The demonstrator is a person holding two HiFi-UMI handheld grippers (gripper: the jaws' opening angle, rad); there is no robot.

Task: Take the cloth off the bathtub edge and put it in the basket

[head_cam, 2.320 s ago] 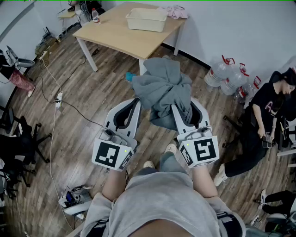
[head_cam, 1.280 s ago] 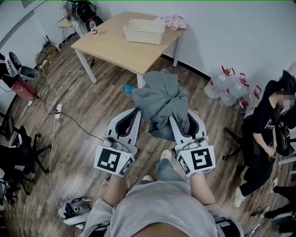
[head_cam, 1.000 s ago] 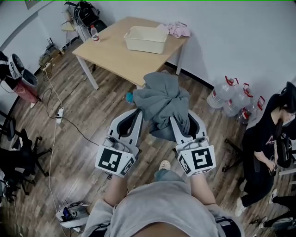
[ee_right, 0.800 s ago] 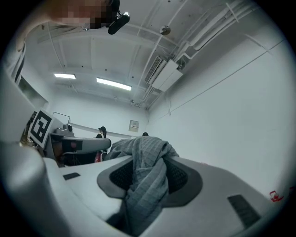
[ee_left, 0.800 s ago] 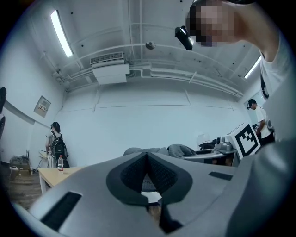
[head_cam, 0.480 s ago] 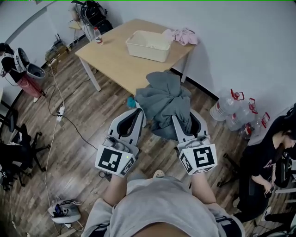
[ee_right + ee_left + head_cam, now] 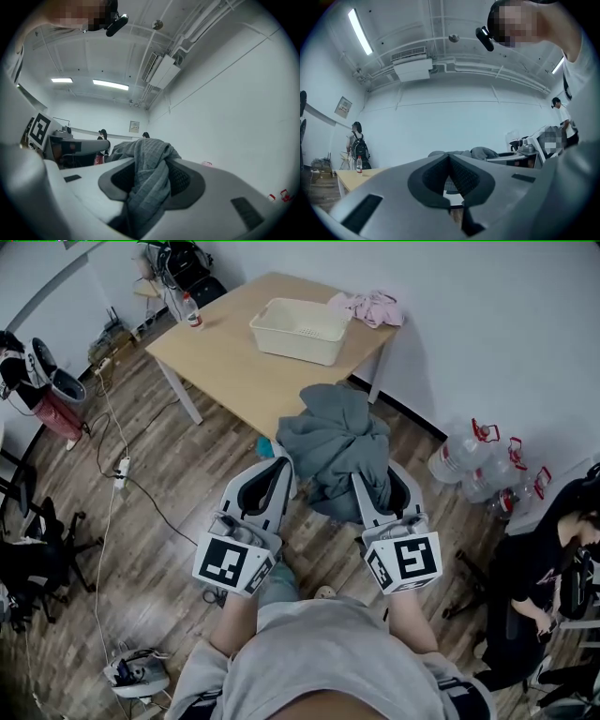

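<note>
- Right gripper (image 7: 379, 482) is clamped on the grey cloth (image 7: 333, 442). In the right gripper view a thick twist of the waffle-weave fabric runs right down between its two pads and bulges over the top of them.
- So the cloth is up in the air, bunched into a big lump that hangs off the front of that gripper. It's above the wooden floor (image 7: 169, 521), just in front of the near corner of the table (image 7: 225, 367).
- Left gripper (image 7: 279, 465) sits alongside, with its tip right at the lower left edge of the lump. In the left gripper view its jaws meet at the tips and I see no fabric between the pads, only grey folds just past them. Can't tell if it's nipping a bit of the edge.
- Both grippers point roughly level and away from the person holding them, whose light grey top (image 7: 319, 662) fills the bottom of the head view. The marker cubes (image 7: 230, 563) face up towards the camera.
- Cream basket (image 7: 295, 348) stands on the tabletop towards the far side, beyond the cloth and not touching it.
- Next to the basket, at the table's back corner by the wall, lies a crumpled pink cloth (image 7: 370, 306). A small bottle (image 7: 191, 310) stands at the opposite corner.
- Off to the right against the wall there's a cluster of big water jugs (image 7: 469, 456), and a person in black (image 7: 544, 577) at the right edge.
- Left side of the floor has a cable running to a power strip (image 7: 120, 468).
</note>
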